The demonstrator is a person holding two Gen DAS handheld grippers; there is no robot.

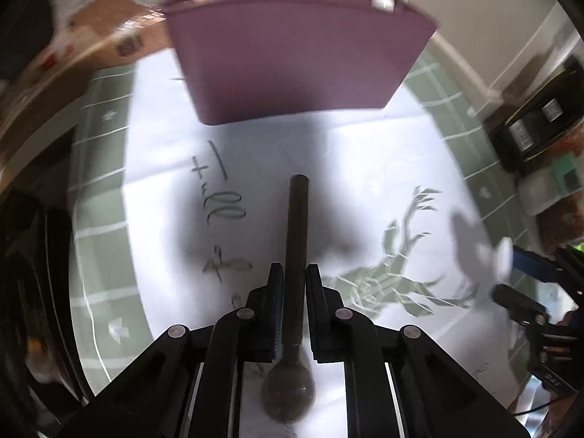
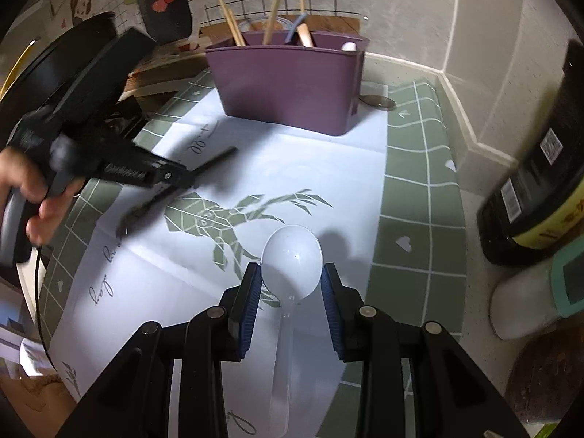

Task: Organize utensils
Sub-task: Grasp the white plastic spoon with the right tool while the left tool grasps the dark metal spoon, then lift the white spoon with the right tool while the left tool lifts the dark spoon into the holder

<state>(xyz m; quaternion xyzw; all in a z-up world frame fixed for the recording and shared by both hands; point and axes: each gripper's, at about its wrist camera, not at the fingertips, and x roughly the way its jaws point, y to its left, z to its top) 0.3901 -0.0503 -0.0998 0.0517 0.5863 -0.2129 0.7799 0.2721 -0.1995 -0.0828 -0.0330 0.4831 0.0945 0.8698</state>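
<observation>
My left gripper (image 1: 295,273) is shut on the handle of a dark spoon (image 1: 297,219), whose bowl lies near the camera and whose handle points at the purple utensil holder (image 1: 299,65). In the right wrist view this left gripper (image 2: 186,179) carries the dark spoon (image 2: 219,157) above the paper, held by a hand. My right gripper (image 2: 292,288) is shut on a white plastic spoon (image 2: 292,255) at its bowl, lifted over the mat. The holder (image 2: 288,84) stands at the far side with wooden chopsticks (image 2: 272,14), a blue utensil and a white one inside.
A white sheet with a green deer print (image 2: 226,219) covers a green grid mat (image 2: 419,182). A black bottle with a yellow label (image 2: 540,189) and a white container with a teal lid (image 2: 529,310) stand at the right. Walls close the back and right.
</observation>
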